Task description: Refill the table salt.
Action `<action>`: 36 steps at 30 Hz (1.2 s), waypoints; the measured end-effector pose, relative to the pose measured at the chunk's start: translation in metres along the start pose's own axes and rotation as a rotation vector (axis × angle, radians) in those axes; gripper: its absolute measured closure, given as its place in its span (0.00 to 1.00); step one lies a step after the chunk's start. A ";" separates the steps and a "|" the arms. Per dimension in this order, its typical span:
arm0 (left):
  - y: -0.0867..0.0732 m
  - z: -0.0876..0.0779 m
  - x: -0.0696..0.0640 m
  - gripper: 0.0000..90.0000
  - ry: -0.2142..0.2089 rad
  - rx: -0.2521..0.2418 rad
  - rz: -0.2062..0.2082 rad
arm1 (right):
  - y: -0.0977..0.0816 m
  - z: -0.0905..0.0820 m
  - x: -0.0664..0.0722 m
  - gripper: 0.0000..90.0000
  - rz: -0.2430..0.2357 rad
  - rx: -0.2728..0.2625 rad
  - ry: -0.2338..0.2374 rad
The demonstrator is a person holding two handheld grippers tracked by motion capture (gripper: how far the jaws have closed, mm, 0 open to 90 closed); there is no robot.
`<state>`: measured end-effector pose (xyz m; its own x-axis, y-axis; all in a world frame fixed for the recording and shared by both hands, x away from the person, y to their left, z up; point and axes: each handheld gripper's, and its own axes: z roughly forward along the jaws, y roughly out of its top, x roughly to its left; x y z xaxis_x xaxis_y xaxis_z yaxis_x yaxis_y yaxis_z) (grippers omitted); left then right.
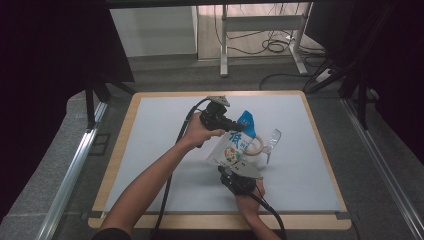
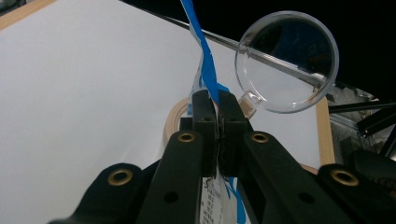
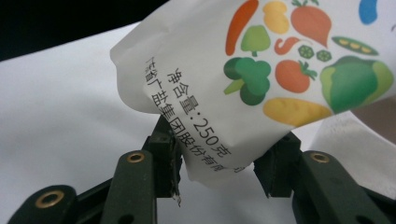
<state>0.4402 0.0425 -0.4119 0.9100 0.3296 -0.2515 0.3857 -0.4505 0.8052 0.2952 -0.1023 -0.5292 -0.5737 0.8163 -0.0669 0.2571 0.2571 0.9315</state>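
Your left gripper (image 2: 218, 109): jaws clamped tight on blue top edge of white printed plastic pouch with vegetable pictures (image 1: 234, 146), held up over white table mat (image 1: 160, 150).

Your right gripper (image 3: 224, 154): jaws part-open, straddling pouch's bottom corner; left pad touches it, right pad seems clear, so no real grip.

Risks:
- Pouch hangs from one thin edge; tug, and film slips or tears.
- Free bottom may swing into clear round plastic cup (image 2: 286, 60) and wooden ring (image 1: 254, 146) just beside it.
- Close right jaws off-centre and corner folds away.
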 end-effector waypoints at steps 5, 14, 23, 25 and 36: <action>-0.004 -0.002 -0.001 0.99 -0.005 -0.015 -0.010 | -0.002 0.002 -0.004 0.60 0.006 0.038 0.008; -0.008 -0.004 -0.004 0.99 -0.003 -0.042 -0.011 | -0.003 0.002 -0.008 0.58 0.017 0.080 0.036; -0.010 -0.006 -0.008 0.99 -0.003 -0.077 -0.014 | -0.004 0.002 -0.011 0.54 0.025 0.103 0.058; -0.010 -0.007 -0.008 0.99 -0.002 -0.079 -0.013 | -0.004 0.002 -0.012 0.53 0.027 0.112 0.066; -0.016 -0.009 -0.010 0.99 0.005 -0.100 -0.027 | -0.004 0.000 -0.011 0.51 0.027 0.127 0.094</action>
<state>0.4237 0.0534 -0.4174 0.8983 0.3454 -0.2715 0.3931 -0.3563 0.8477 0.3008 -0.1127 -0.5323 -0.6338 0.7735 -0.0036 0.3662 0.3042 0.8794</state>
